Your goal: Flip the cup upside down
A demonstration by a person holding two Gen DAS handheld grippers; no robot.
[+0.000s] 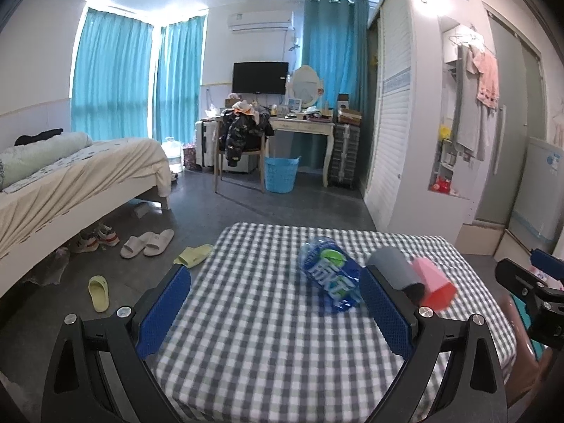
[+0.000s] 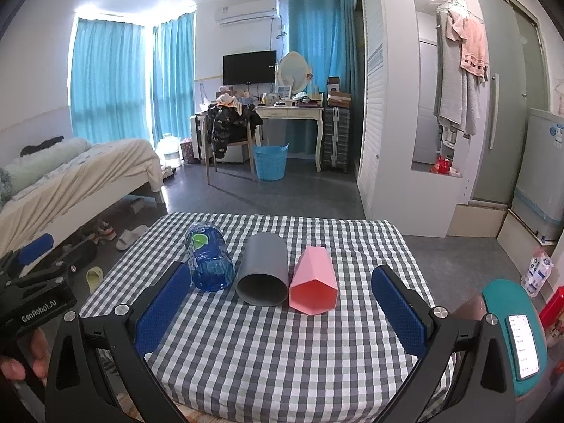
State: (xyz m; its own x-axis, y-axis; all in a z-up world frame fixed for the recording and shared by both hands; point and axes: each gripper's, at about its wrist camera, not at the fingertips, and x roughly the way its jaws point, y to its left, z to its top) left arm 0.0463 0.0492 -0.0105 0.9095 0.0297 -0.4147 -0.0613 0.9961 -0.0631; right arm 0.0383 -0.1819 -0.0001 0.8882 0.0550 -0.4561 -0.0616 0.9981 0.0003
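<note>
Three cups lie on their sides in a row on the checked tablecloth, mouths toward me: a clear blue cup, a grey cup and a pink faceted cup. My right gripper is open, its blue pads short of the cups with nothing between them. In the left wrist view the blue cup lies ahead, the grey cup and pink cup sit behind the right finger. My left gripper is open and holds nothing.
The small table stands in a bedroom. A bed is at the left, slippers lie on the floor, and a blue basket sits by a desk. A teal chair with a phone is at the right.
</note>
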